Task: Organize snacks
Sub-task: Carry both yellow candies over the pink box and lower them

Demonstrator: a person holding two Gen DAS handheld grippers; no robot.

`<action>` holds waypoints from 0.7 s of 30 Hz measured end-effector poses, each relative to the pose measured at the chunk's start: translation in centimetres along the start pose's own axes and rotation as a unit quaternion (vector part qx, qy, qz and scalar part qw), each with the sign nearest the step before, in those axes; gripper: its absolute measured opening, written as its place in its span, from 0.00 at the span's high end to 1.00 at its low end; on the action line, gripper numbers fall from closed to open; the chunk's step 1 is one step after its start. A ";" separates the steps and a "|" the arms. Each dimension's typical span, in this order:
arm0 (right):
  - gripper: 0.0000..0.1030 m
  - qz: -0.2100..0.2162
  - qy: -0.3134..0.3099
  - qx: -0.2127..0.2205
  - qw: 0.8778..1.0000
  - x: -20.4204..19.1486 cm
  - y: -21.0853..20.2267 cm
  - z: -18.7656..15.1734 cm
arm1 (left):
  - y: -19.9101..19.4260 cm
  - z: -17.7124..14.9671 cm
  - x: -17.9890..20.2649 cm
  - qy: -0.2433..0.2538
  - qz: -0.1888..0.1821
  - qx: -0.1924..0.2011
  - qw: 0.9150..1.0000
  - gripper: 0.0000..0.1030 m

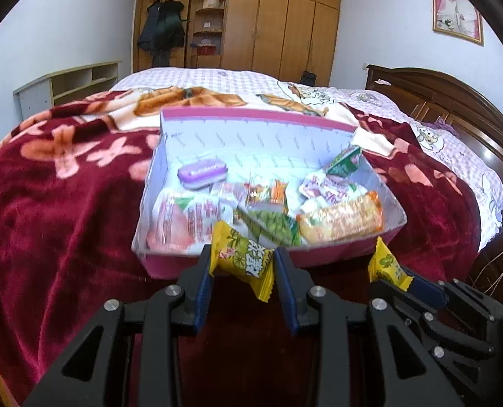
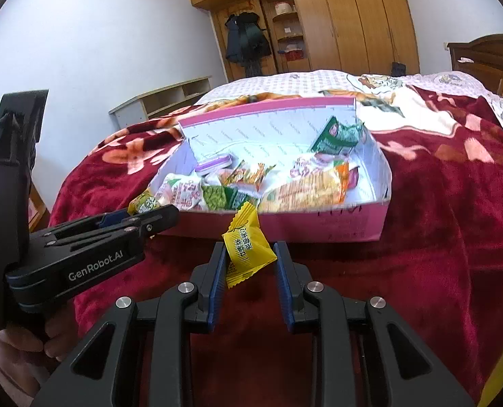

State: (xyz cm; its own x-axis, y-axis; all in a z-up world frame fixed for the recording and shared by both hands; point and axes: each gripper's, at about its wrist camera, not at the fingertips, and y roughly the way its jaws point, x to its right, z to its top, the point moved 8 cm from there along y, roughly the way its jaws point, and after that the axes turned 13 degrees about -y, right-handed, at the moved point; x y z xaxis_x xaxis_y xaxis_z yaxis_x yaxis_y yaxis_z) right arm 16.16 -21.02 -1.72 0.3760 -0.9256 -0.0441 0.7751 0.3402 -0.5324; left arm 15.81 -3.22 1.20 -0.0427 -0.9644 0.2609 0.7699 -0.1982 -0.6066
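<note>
Through the left wrist camera we see our left gripper [image 1: 241,264] clenched on a yellow candy [image 1: 243,257], its blue pads pressing the wrapper from both sides while a twisted end hangs below. Just ahead of the gripper sits the pink snack box [image 1: 217,115], open on top, resting on a dark red floral blanket [image 1: 58,183] spread over the bed. Inside the box, a purple tin [image 1: 202,172] lies toward the far left, a green packet [image 1: 345,162] leans against the far right wall, and an orange biscuit pack [image 1: 341,218] lies near the front right among other wrapped snacks. To the right of our gripper, the right gripper [image 1: 401,279] holds a second yellow candy [image 1: 384,264] just in front of the box's near wall.

Through the right wrist camera, our right gripper [image 2: 249,261] grasps the second yellow candy [image 2: 248,247] between its pads, held in front of the snack box [image 2: 319,225], whose near wall stands just ahead. To the left, the left gripper [image 2: 143,212] points toward the box's near left corner, gripping its yellow candy [image 2: 144,201] beside that corner. The blanket [image 2: 438,220] lies beneath both grippers.
</note>
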 end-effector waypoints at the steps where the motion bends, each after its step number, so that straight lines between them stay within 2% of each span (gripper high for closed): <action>1: 0.72 0.000 0.000 0.001 1.000 0.1 0.0 0.2 | 0.0 0.2 0.1 0.002 0.000 0.001 1.000 0.65; 13: 0.72 -0.004 -0.007 0.010 1.000 1.6 1.0 3.5 | 1.2 3.5 2.1 0.017 -0.005 0.020 1.000 0.65; 21: 0.72 -0.008 -0.012 0.011 1.000 2.6 2.7 5.5 | 3.3 5.5 2.6 0.022 0.000 0.020 1.000 0.65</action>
State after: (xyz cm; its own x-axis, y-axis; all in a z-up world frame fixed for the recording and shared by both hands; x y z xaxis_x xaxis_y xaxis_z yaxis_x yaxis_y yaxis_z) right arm 21.99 -21.58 1.43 0.3748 -0.9270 -0.0146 0.7923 0.3285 -0.5141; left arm 21.76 -5.47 4.02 -0.0697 -0.9713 0.2275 0.7945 -0.1920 -0.5761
